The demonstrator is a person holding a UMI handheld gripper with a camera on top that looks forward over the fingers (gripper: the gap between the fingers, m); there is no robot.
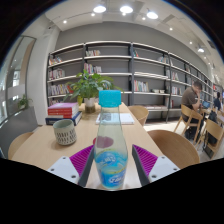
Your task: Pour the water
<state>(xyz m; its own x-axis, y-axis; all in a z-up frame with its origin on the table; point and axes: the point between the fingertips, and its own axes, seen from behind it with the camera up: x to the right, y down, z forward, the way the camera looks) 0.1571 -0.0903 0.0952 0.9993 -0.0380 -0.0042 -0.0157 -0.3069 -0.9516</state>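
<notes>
A clear plastic water bottle (110, 140) with a blue cap and a blue label stands upright between my fingers. Its base is hidden below. My gripper (112, 160) is shut on it, with the purple pads (82, 158) pressing its lower body from both sides. A ribbed grey cup (66, 131) stands on the wooden table (40, 148), ahead of the fingers and to the left of the bottle.
A stack of books (62, 112) lies beyond the cup, and a potted plant (90, 88) stands at the table's far end. Wooden chairs (176, 146) flank the table at right. A person (190, 97) sits far right. Bookshelves (140, 70) line the back wall.
</notes>
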